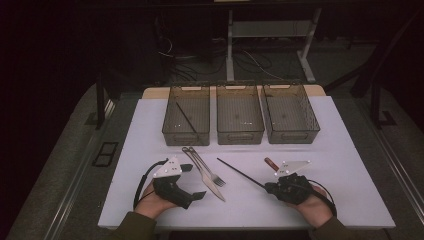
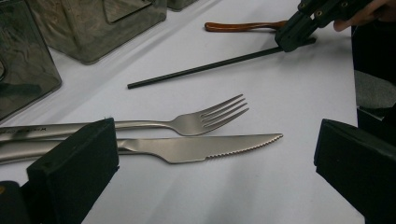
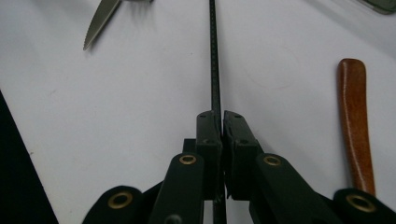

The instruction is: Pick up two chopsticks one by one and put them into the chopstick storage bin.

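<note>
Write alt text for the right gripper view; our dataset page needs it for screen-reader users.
The right gripper has its two black jaws shut on a thin black chopstick lying on a white table. A brown wooden handle lies to its right, a serrated knife tip at upper left.

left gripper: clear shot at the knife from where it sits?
Probably yes. The left gripper is open, and the knife lies flat on the table between its fingers with nothing on top; the fork lies close alongside.

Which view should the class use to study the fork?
The left gripper view: the fork lies close, tines sharp, beside the knife. The high view shows it small; in the right gripper view I cannot make it out.
</note>
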`<action>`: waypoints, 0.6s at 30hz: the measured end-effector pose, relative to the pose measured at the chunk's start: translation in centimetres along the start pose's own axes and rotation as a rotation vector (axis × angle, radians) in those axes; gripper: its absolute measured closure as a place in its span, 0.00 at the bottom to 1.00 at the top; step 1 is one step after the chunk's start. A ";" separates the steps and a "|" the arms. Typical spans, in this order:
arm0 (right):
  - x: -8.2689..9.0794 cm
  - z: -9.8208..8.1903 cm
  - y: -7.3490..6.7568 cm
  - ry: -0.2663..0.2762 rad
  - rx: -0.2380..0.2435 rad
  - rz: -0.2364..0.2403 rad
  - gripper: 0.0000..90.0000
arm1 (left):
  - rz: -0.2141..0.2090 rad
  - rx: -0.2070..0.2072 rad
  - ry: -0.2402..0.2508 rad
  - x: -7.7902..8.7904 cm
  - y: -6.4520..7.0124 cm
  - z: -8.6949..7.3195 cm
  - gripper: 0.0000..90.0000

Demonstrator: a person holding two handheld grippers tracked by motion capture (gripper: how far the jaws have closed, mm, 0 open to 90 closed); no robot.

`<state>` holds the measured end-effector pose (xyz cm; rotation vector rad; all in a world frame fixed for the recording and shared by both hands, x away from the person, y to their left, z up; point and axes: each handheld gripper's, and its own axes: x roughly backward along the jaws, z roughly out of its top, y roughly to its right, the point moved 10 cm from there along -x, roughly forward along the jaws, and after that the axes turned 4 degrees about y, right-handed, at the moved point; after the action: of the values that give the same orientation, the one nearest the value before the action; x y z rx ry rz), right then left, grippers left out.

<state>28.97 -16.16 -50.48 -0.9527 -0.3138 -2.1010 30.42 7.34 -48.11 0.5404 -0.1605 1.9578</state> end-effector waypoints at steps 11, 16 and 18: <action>1.2 0.9 0.5 0.060 -0.027 0.032 0.95 | -0.001 0.004 -0.001 0.0 0.0 0.0 0.00; 1.9 1.4 0.7 0.095 -0.039 0.042 0.95 | -0.001 0.000 -0.003 0.0 0.0 0.0 0.00; 2.2 1.6 0.8 0.109 -0.044 0.045 0.95 | 0.000 -0.001 -0.004 0.0 0.0 0.0 0.00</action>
<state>29.54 -17.09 -47.88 -0.8591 -0.1891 -2.1173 30.45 7.39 -48.16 0.5439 -0.1638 1.9563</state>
